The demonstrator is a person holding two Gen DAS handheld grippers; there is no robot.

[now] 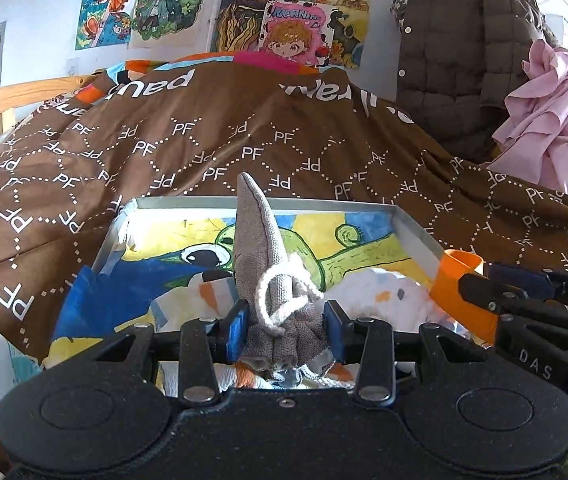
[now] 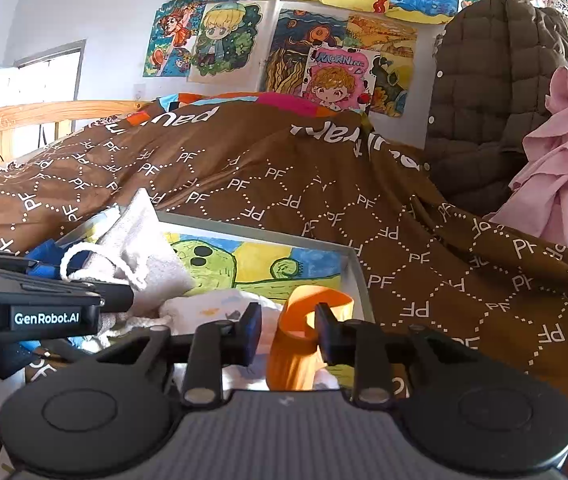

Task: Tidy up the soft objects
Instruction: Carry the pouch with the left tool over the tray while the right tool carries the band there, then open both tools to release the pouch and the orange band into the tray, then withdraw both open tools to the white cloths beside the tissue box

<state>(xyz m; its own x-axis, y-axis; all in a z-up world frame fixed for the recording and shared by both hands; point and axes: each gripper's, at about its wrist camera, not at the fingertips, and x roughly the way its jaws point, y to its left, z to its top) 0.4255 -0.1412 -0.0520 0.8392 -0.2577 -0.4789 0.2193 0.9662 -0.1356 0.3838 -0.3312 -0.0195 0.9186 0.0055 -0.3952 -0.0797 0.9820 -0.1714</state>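
Grey pouch (image 1: 272, 280) pinched upright in left claw (image 1: 285, 330), seemingly above tray (image 1: 415, 232).

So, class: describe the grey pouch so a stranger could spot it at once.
Find the brown bedspread and the shallow tray lying on it. Over the tray, the left hand-held gripper pinches a grey drawstring pouch: plain woven cloth with a white cord, unlike the orange item beside it.

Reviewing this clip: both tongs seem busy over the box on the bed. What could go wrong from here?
1. The left tongs pinch the grey drawstring pouch only at its bunched neck; its loose cord loop might snag on a finger.
2. The right tongs straddle the orange cloth at the shallow box's corner; it may drop outside onto the brown bedspread.
3. Both tongs work close together, so they could bump.
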